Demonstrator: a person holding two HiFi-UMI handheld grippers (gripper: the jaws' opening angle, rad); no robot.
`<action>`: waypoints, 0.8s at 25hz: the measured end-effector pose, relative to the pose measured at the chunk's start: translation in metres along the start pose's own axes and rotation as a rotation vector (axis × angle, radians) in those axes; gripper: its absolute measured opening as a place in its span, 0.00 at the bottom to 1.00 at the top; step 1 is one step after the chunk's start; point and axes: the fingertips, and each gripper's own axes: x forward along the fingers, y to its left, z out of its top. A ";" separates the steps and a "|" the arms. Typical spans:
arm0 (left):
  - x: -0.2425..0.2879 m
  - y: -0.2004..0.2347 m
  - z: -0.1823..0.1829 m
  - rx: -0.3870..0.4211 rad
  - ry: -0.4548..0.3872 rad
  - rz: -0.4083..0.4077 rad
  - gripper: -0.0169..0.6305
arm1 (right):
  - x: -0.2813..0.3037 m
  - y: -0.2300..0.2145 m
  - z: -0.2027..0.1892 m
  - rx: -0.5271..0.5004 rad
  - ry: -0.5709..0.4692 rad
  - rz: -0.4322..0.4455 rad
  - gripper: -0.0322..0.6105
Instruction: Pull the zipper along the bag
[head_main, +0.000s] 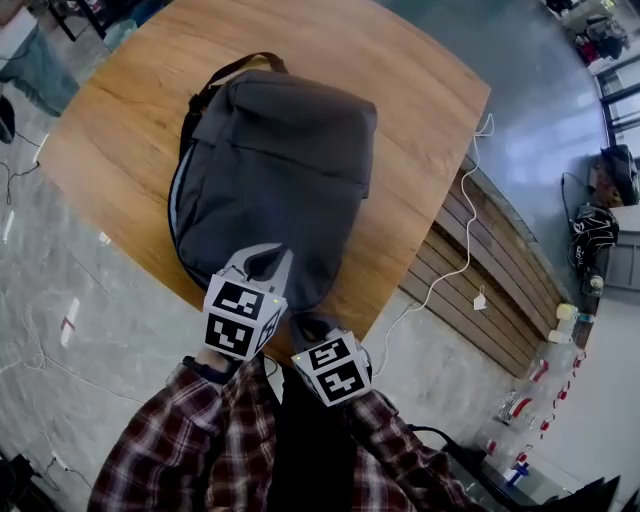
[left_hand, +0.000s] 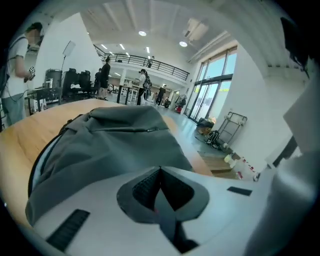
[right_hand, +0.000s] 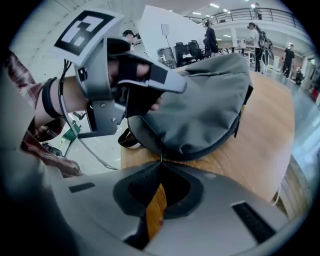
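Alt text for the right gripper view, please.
The right gripper, jaws together, pinches a thin zipper pull at the near edge of a grey bag on a wooden table. The left gripper rests on the bag.

Left tongs (left_hand: 160, 169), tips together, low over a grey bag (left_hand: 110, 145) on a wooden table (left_hand: 17, 150).

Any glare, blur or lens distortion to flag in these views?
Head view: strong fisheye bows the table edges; bag evenly lit, sharp. Left gripper view: windows bright, near jaws soft. Right gripper view: left gripper looms warped; the zipper pull in the shut right gripper is only a thin line.
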 end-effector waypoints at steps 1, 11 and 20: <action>0.004 -0.001 -0.005 0.028 0.009 0.000 0.04 | 0.000 -0.002 0.000 -0.002 -0.002 -0.002 0.06; 0.017 -0.017 -0.030 0.289 0.067 -0.003 0.04 | -0.031 -0.053 -0.015 -0.099 0.011 -0.127 0.06; 0.021 -0.025 -0.038 0.372 0.091 -0.016 0.04 | -0.026 -0.100 0.012 -0.234 0.036 -0.225 0.07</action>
